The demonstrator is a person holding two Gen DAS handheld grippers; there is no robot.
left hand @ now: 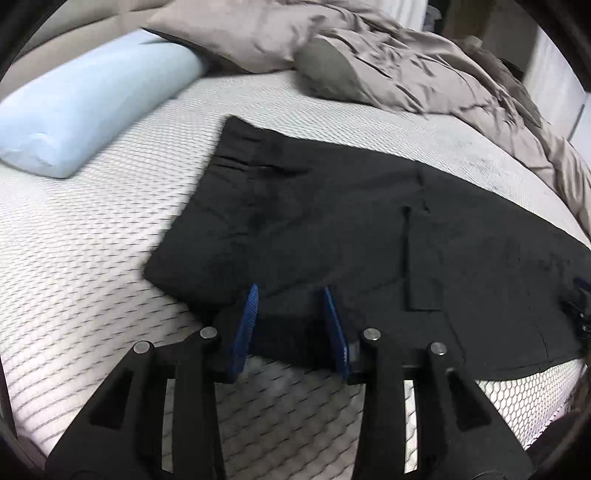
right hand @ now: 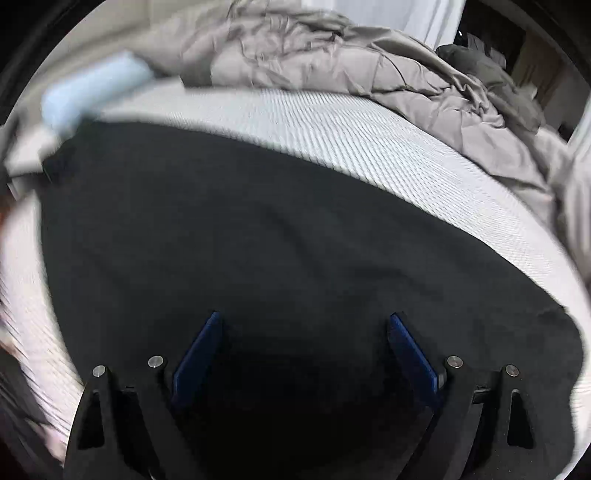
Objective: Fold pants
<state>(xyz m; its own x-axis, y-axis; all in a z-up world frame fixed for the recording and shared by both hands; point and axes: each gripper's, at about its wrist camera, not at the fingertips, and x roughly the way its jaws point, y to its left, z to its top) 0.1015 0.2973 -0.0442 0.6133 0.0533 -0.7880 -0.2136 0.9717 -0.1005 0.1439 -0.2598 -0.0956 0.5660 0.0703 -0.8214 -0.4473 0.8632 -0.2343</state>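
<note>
Pants (left hand: 332, 229) flat on mattress (left hand: 92, 229) | left tongs (left hand: 291, 295) parted, perhaps touching hem | right tongs (right hand: 303, 317) parted

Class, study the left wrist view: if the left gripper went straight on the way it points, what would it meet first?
Most likely the black pants: the left gripper has open jaws already at their near edge on the mattress. Depth is uncertain.

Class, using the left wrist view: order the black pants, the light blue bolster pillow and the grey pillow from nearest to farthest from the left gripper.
1. Black pants, at the left gripper.
2. Light blue bolster pillow, far left.
3. Grey pillow, top, farthest.
</note>
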